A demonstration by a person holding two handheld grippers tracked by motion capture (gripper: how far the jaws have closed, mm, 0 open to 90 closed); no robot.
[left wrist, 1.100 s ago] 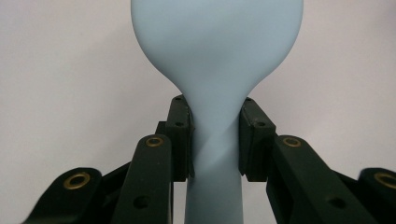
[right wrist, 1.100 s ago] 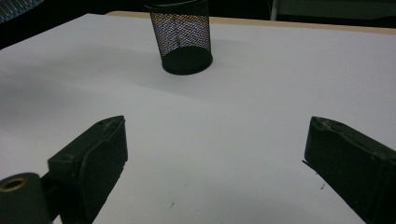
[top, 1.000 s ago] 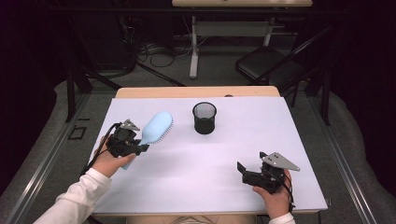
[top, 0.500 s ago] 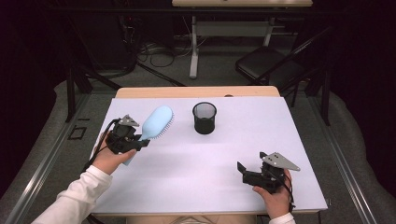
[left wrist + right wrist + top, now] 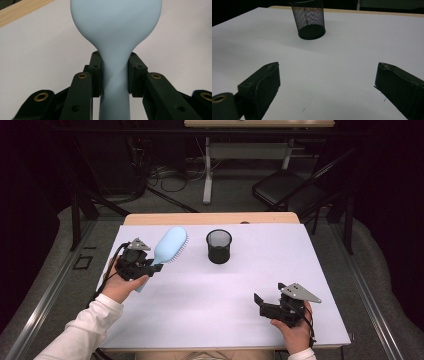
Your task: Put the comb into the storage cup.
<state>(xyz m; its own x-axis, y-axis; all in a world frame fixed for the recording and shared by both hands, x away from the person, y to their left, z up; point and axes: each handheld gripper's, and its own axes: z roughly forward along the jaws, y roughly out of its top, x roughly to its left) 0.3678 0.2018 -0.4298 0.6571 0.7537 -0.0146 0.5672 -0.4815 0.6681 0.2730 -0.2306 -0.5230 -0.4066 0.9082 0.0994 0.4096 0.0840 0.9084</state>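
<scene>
the left gripper (image 5: 114, 75) has its jaws clamped on the narrow neck of a pale blue plastic hairbrush (image 5: 167, 249), whose oval head points up and away from the hand toward a black wire-mesh cup (image 5: 219, 246) standing just beyond it to the right. the left forearm, in a white sleeve (image 5: 80, 332), angles in from the bottom left corner. well apart on the near right of the white table (image 5: 225, 310), the right gripper (image 5: 327, 85) is held low in the right hand (image 5: 292, 332), jaws spread wide and empty, facing the cup.

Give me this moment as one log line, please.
left gripper: shut on brush | right gripper: open | cup: upright
</scene>
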